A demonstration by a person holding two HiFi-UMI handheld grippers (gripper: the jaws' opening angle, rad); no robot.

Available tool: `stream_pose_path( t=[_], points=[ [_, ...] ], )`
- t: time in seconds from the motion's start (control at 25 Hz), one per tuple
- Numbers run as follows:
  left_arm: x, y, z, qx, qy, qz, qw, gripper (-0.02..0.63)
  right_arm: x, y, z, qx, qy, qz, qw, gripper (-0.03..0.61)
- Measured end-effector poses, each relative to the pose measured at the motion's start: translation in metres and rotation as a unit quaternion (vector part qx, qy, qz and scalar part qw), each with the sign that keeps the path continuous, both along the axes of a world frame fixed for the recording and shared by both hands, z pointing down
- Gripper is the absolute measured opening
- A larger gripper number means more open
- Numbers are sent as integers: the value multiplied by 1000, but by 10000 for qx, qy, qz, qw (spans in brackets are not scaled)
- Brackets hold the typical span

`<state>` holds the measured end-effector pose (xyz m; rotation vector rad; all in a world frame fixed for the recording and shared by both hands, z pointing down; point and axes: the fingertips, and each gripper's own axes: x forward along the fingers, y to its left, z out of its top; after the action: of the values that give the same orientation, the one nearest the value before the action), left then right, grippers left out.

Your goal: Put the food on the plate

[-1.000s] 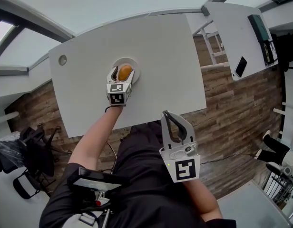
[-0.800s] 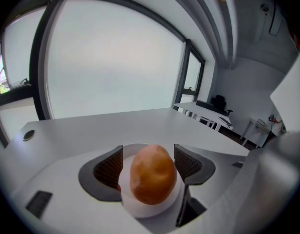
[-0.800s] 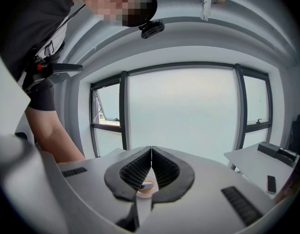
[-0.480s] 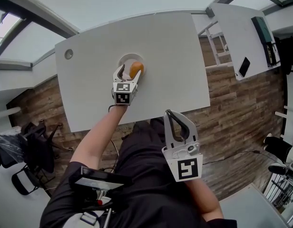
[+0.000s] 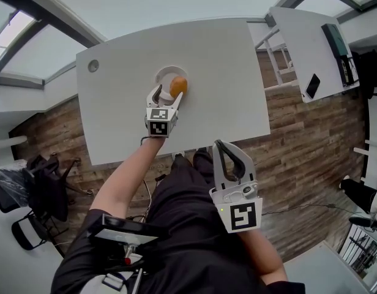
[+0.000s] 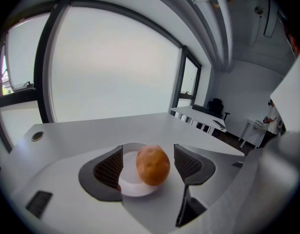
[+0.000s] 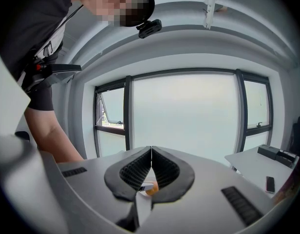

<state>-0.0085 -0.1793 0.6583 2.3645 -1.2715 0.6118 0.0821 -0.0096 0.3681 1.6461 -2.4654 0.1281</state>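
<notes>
— Where is the food (image 5: 178, 85) now?

— It lies on the plate (image 5: 162, 76), over by the plate's right rim. A second ago it sat tight between the jaws of the left claw (image 5: 168, 92), over the plate. Now the jaws have let go and stand apart, one on each side of it.

— Did the plate move?

— No, it sits on the same spot of the white desk (image 5: 225, 72). The right claw (image 5: 219, 146) has not changed either. It hangs low, off the desk, close to the person's body.

— What does the left gripper view show that the head view does not?

— It shows a gap on both sides of the food. So the jaws do not touch it. From the head view the food looks very close to the right-hand jaw, and you cannot be sure of the gap there.

— And what does the head view show best?

— It shows the whole desk. There is a small round hole (image 5: 92, 65) near the far left corner, well away from the plate. A dark phone (image 5: 310, 86) lies on another desk to the right.

— What about the right gripper view?

— A tiny bit of orange food and white plate peeks out under the jaws, far off. The person's arm (image 7: 52, 135) shows at the left.

— How wide is the left claw?

— Wide, a bit wider than the food. It holds nothing.

— And the right claw?

— Its two jaws are pressed together, with nothing between them.
</notes>
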Motion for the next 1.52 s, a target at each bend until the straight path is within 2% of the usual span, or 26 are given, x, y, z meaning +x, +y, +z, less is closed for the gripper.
stream_pose_path(
  t=[0.28,0.84,1.24,1.4,1.52],
  points=[
    [-4,10,-29,227,118,0,9997,316,-4,12,-7,85,-81,-71,9999,8],
    [-26,51,-56,397,286,-226,9985,316,-34,14,-22,368,-190,-401,9983,8],
    [-42,61,-84,549,497,-481,9961,316,-51,9,-23,294,-332,-554,9975,8],
    [-46,66,-96,436,568,-626,9955,316,-53,6,-23,255,-452,-601,9968,8],
    [-47,70,-113,496,640,-633,9947,316,-54,3,-26,256,-495,-636,9964,8]
  ],
)
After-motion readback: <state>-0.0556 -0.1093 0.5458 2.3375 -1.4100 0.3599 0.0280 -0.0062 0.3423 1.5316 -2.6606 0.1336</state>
